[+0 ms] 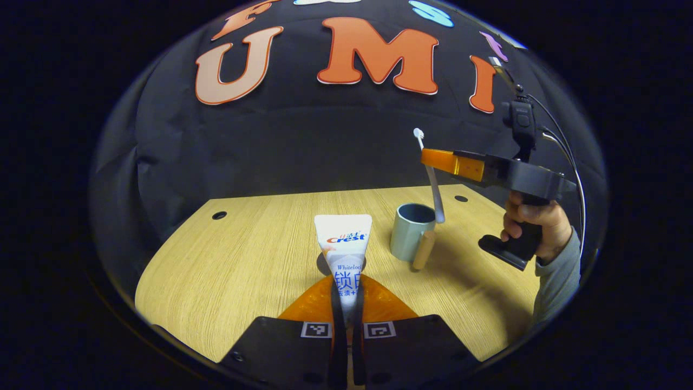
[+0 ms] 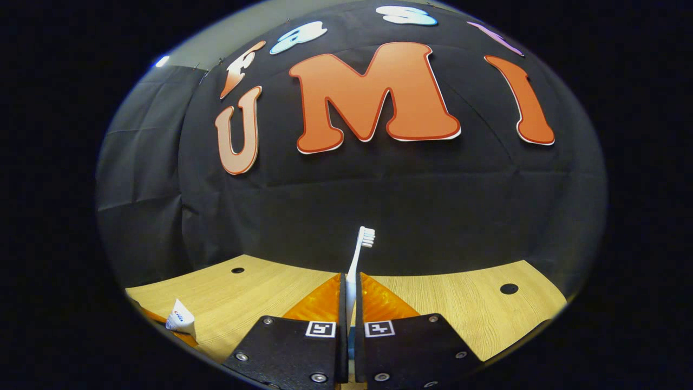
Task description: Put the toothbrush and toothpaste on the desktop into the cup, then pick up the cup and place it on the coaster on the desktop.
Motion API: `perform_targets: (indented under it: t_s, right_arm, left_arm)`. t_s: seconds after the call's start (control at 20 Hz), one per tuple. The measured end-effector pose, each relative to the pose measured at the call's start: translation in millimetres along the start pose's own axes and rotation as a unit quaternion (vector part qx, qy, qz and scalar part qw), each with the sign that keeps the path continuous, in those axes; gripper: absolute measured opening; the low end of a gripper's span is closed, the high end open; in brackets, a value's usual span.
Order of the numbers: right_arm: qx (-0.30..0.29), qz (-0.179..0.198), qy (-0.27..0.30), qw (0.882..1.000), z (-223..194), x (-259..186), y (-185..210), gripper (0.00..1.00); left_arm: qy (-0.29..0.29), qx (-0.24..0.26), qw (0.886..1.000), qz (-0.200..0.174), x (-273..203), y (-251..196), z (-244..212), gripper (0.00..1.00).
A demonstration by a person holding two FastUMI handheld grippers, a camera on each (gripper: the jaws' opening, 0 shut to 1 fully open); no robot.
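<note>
Toothbrush (image 1: 431, 179): our right gripper (image 1: 433, 158) clamps it, its tip above the cup (image 1: 412, 232).
Toothpaste (image 1: 343, 249): our left gripper (image 1: 346, 303) clenches it, left of the cup.
Left: both drops, then the coaster.

toothbrush (image 1: 431, 179): 1 | toothpaste (image 1: 343, 244): 1 | cup (image 1: 411, 232): 1 | grippers: 2

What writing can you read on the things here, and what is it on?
Toothpaste tube: a printed brand label with smaller lines beneath, the lower part hidden between the fingers of the left tool; label text not quoted.
Square markers on the left tool: coded patterns, no words.
Cup, toothbrush: no writing visible.
</note>
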State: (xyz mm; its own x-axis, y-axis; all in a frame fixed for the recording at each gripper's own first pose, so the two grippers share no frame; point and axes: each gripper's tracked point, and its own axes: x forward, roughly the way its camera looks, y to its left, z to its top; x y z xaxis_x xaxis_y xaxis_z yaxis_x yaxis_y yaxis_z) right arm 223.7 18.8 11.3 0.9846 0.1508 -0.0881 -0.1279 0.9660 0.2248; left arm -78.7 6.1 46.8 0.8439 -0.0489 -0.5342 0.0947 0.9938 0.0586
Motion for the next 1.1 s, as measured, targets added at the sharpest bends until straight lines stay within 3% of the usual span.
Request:
perform_targets:
  t_s: [0.35,0.85,1.1]
  right_arm:
    - [-0.003,0.011,-0.033,0.999,-1,29,-3,0.05]
    - [-0.007,0.004,-0.003,1.000,-44,37,-7,0.05]
    - [-0.005,0.002,0.009,1.000,-55,32,-6,0.05]
  left_arm:
    - [-0.034,-0.005,0.999,-0.003,-44,-6,12,0.07]
    - [-0.116,-0.008,0.993,0.019,-71,5,81,0.07]
    - [-0.147,-0.024,0.989,0.016,-60,2,114,0.07]
